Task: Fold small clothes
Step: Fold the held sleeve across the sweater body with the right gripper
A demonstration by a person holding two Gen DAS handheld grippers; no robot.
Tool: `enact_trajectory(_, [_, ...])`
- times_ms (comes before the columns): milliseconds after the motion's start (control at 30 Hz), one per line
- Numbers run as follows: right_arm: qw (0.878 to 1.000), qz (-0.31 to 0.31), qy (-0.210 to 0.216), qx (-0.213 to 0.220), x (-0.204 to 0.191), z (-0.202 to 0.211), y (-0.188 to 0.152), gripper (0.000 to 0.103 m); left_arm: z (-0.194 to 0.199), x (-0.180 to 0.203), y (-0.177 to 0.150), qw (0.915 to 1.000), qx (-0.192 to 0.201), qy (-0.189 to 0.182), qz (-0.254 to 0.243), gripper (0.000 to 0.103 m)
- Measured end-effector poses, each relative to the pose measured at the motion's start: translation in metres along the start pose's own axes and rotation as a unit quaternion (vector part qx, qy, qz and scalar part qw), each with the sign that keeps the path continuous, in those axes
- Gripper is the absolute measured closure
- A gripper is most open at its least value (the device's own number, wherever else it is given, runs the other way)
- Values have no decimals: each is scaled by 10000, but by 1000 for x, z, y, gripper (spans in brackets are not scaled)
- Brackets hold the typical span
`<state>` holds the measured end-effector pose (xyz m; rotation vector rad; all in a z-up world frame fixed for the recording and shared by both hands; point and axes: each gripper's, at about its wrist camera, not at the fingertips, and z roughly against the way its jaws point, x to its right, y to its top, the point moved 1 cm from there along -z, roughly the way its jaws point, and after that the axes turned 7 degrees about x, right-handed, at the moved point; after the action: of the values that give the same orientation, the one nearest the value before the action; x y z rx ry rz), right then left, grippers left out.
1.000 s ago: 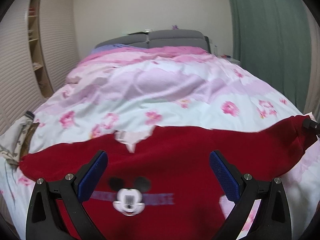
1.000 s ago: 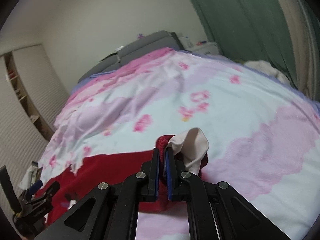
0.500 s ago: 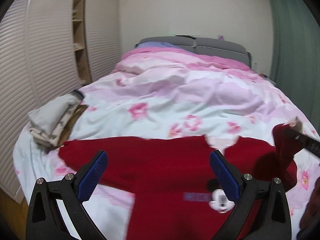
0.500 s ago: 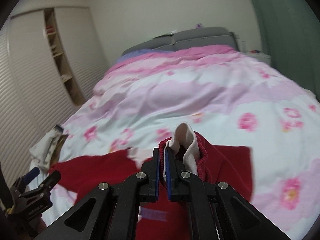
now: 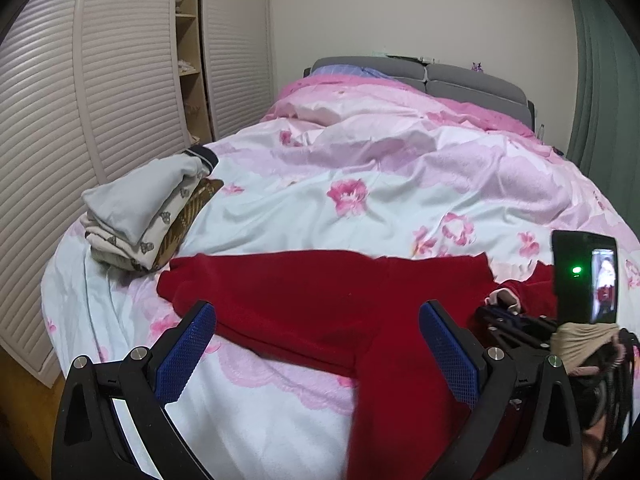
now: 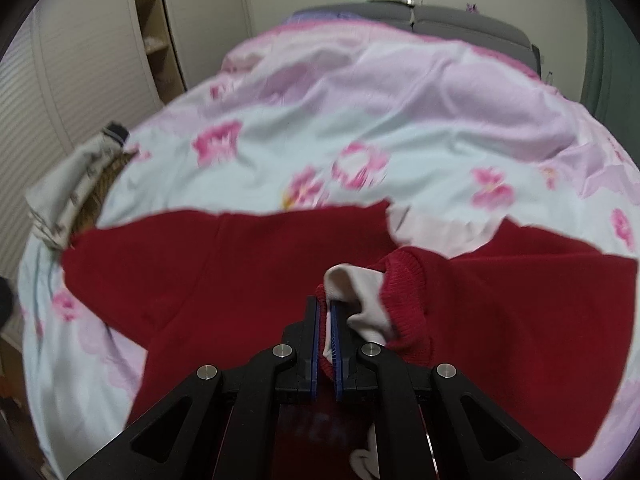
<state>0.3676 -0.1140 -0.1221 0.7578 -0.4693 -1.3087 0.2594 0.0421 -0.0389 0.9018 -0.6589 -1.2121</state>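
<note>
A: Sweater [image 5: 320, 296] status? Where's it at?

B: Red one, spread across the near end of the bed [image 5: 360, 184]. Right gripper [image 6: 327, 320] has its fingers clenched on the ribbed cuff [image 6: 404, 300], white lining poking out.

A: And the left?

B: Left gripper [image 5: 316, 348] is spread wide, nothing in it, hovering over the sweater. Folded stack [image 5: 148, 216] sits at 10 o'clock.

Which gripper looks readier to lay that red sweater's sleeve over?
Probably the right gripper: it is shut on the ribbed cuff of the red knit sweater. The left gripper is open, holding nothing.
</note>
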Motion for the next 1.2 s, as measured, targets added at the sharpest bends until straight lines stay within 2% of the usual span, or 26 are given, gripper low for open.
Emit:
enact_trajectory(133, [9999,-50,101,1,-1,-4,-7,91,-5,0,-5,9999,-95,15,-29,0])
enact_trajectory(200, [9996,-83,279,29,-4,0,-7,77,-5,2,-6,9999,-104,11,-45,0])
enact_trajectory(233, [9993,-93,354,57,-6,5,-7,66,-3,3,-6,9999,-99,0,-51,0])
enact_trajectory(267, [9990,-87,412,133,-8,14,-6,61,-1,5,-6,9999,-82,-12,-65,0])
enact_trajectory(333, [9985,-35,455,310,-12,33,-4,58,3,8,-6,9999,-35,-25,-108,0])
enact_trajectory(467, [9959,-119,413,802,-2,82,-11,44,9,19,-6,9998,56,-79,-200,0])
enact_trajectory(633, [9912,-591,-285,1150,54,131,-36,42,7,40,-14,9994,-24,-274,-222,0])
enact_trajectory(800, [9872,-1194,-621,855,106,139,-61,42,-4,70,-26,9969,-90,-751,-231,0])
enact_trajectory(900, [9826,-1458,-733,884,124,147,-75,42,-19,90,-30,9938,-212,-1061,-264,1])
enact_trajectory(1067, [9768,-1779,-774,909,143,153,-89,42,-54,121,-31,9847,-552,-1622,-314,18])
enact_trajectory(1167, [9761,-1833,-750,897,147,150,-91,42,-77,133,-33,9804,-795,-1771,-336,26])
enact_trajectory(1200, [9758,-1852,-736,901,148,149,-91,42,-84,135,-34,9789,-889,-1813,-327,37])
